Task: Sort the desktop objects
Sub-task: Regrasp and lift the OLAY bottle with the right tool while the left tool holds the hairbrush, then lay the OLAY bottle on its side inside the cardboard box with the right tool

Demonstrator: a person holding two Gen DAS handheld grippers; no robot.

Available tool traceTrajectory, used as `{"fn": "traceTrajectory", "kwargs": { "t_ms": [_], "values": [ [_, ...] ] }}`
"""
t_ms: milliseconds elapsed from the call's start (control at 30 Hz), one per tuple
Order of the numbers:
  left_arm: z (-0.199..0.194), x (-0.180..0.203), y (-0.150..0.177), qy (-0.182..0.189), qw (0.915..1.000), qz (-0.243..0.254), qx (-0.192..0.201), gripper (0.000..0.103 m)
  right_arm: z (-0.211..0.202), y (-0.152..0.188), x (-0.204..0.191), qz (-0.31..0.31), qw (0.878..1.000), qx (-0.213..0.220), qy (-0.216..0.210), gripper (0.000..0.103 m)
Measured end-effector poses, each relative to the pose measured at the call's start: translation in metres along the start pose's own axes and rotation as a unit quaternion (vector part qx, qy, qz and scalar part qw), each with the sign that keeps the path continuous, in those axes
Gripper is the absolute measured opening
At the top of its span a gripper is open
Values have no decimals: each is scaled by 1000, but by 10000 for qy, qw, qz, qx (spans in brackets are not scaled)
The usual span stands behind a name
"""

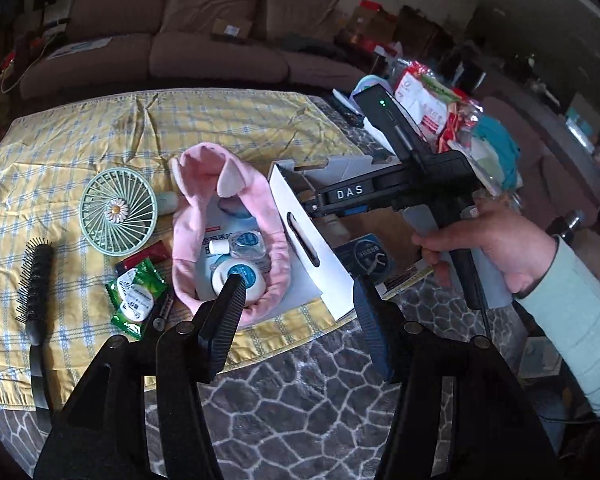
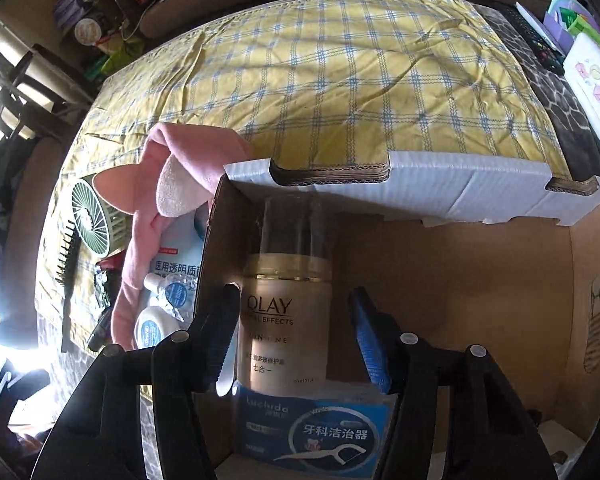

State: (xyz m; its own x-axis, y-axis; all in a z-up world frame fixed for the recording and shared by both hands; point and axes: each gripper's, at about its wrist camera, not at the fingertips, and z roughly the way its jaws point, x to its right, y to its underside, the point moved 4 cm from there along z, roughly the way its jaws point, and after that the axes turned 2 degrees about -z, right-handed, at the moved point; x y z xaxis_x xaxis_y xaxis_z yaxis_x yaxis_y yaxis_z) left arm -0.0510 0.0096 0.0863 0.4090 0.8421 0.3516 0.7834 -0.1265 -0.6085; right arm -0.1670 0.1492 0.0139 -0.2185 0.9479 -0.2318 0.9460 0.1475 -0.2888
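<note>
The left wrist view takes in the whole yellow plaid cloth [image 1: 220, 128] and what lies on it, which the right wrist view mostly crops. At centre left lies a mint green fan [image 1: 118, 212] with a daisy at its hub, and at the far left a black hairbrush [image 1: 34, 284]. Green sachets [image 1: 136, 300] sit at lower centre left. This view also shows the person's right hand [image 1: 496, 248] at centre right, gripping the handle of the right gripper [image 1: 312, 204], which reaches into the cardboard box [image 1: 308, 236].

A pink headband [image 1: 204, 184] with ears forms a ring at frame centre. Inside the ring are a white round floss case [image 1: 240, 276], a small white-capped vial [image 1: 220, 247] and a pale blue packet [image 1: 220, 240]. The left gripper [image 1: 300, 300] hangs above the near edge of the cloth, jaws parted with nothing between them.

Only the right wrist view looks down into the box, whose white flap [image 2: 420, 184] crosses mid-frame. Inside, an Olay bottle [image 2: 286, 320] with a clear cap lies between the fingers [image 2: 224, 320] of the right gripper [image 2: 292, 312]. There is a visible gap on its right side, so the bottle is not clamped. Its base meets a blue dental floss-pick box [image 2: 316, 432] at lower centre. The box's brown floor to the right is bare.
</note>
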Motion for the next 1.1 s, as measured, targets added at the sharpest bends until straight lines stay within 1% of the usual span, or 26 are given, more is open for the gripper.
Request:
{"fn": "traceTrajectory", "kwargs": {
  "t_ms": [33, 133, 167, 233, 300, 333, 367, 433, 467, 500, 533, 600, 633, 667, 700, 733, 767, 800, 833, 867, 933, 967, 1000, 1033, 1067, 1100],
  "values": [
    [10, 9, -1, 63, 9999, 56, -64, 53, 3, -1, 3, 27, 10000, -39, -28, 62],
    [38, 31, -3, 129, 9994, 225, -235, 53, 9, 0, 16, 359, 9983, -122, -454, 64],
    [47, 36, -2, 116, 9992, 274, -285, 53, 8, 1, 15, 263, 9985, -119, -468, 64],
    [64, 43, -1, 114, 9986, 324, -406, 53, 7, 2, 9, -41, 9996, -52, -284, 63],
    [78, 44, 1, 67, 9982, 282, -524, 53, 9, 3, 0, -363, 9993, -45, -16, 51],
    [85, 44, 2, 34, 9979, 227, -600, 53, 10, 4, -4, -508, 9987, -29, 46, 51],
    [91, 41, 3, -19, 9976, 164, -667, 53, 10, 4, -3, -457, 9990, 12, 15, 50],
    [99, 37, 4, -5, 9972, -2, -747, 56, 8, 4, 7, -81, 9994, 101, -312, 50],
    [101, 35, 4, 26, 9970, -84, -769, 56, 5, 4, 15, 263, 9974, 164, -656, 49],
    [102, 34, 5, 26, 9969, -116, -782, 56, 2, 5, 24, 699, 9905, 265, -1157, 49],
    [103, 34, 5, 3, 9969, -111, -782, 57, -2, 5, 33, 1119, 9798, 372, -1614, 48],
    [102, 35, 6, -51, 9969, -55, -779, 57, -9, 9, 51, 1801, 9531, 578, -2361, 49],
    [102, 35, 6, -64, 9969, -45, -784, 56, -21, 11, 65, 2257, 9227, 878, -3001, 49],
    [101, 34, 6, -69, 9969, -42, -784, 56, -21, 11, 65, 2257, 9227, 878, -3001, 49],
    [100, 35, 6, -83, 9969, -30, -785, 56, -28, 13, 71, 2408, 9112, 993, -3193, 49],
    [100, 36, 6, -108, 9968, -2, -796, 55, -35, 15, 76, 2475, 9061, 1076, -3258, 49],
    [99, 37, 7, -139, 9967, 32, -801, 55, -44, 17, 80, 2487, 9046, 1163, -3261, 49],
    [97, 39, 5, -145, 9967, 81, -791, 55, -53, 18, 85, 2477, 9051, 1242, -3226, 49],
    [94, 41, 4, -144, 9969, 132, -762, 55, -62, 19, 89, 2383, 9121, 1287, -3078, 49],
    [91, 43, 3, -154, 9970, 187, -737, 55, -72, 19, 92, 2135, 9283, 1304, -2749, 49],
    [84, 47, -2, -161, 9972, 304, -664, 55, -89, 18, 93, 1367, 9682, 1195, -1722, 49],
    [80, 48, -4, -167, 9973, 353, -618, 55, -93, 18, 92, 979, 9825, 1034, -1199, 49],
    [77, 49, -5, -175, 9974, 388, -587, 55, -97, 21, 93, 652, 9911, 871, -770, 49],
    [75, 50, -7, -188, 9973, 421, -568, 55, -97, 29, 94, 238, 9982, 532, -171, 49],
    [75, 52, -7, -180, 9971, 459, -574, 55, -97, 29, 94, 238, 9982, 532, -171, 49],
    [75, 54, -8, -184, 9969, 493, -588, 55, -94, 35, 96, 43, 9994, 335, 68, 49]
  ]
}}
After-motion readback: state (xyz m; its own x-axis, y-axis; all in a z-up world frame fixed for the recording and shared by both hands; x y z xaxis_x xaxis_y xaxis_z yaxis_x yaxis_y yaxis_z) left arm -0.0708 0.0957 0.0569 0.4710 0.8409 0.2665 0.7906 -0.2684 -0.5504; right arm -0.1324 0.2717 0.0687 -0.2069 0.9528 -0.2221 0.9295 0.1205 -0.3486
